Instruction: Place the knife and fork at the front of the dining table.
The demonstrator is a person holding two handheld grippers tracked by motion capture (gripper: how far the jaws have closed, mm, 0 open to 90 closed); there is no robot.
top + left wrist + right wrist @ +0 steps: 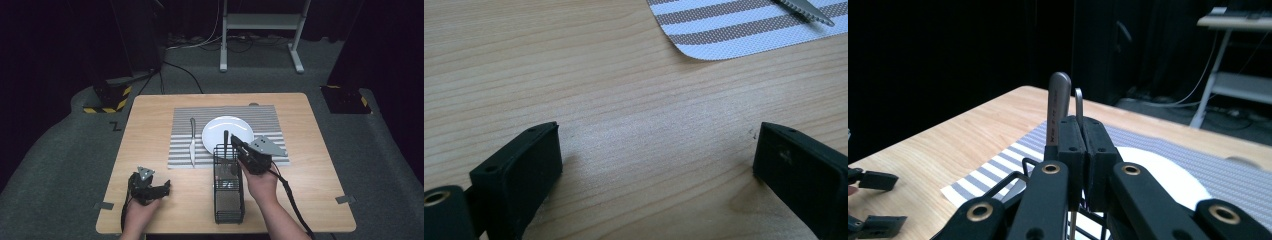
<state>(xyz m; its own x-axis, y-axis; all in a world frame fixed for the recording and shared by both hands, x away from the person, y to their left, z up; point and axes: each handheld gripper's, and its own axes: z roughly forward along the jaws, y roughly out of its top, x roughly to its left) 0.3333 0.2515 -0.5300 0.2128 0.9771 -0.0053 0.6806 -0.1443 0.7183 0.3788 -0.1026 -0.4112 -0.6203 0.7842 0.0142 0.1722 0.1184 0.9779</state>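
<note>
Cutlery pull from the caddy

Right gripper (1079, 150) clamped on a utensil handle (1079, 102); snagging could tip the wire caddy (229, 192).

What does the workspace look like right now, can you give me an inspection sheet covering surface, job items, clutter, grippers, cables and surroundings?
Surface: wooden table with a grey striped placemat on it.
Job's things: black wire cutlery basket in front of the placemat; two metal utensil handles stand upright at its far end; white plate and knife lie on the placemat.
Clutter: nothing seen.
Grippers: right gripper has its fingers shut on the thinner, loop-shaped handle, the flat one beside them; left gripper is open over bare wood, holding nothing.
Cables: a black cable trails from the right gripper; more lie on the floor beyond.
Surroundings: dark room, grey carpet, white frame stand behind the table.
</note>
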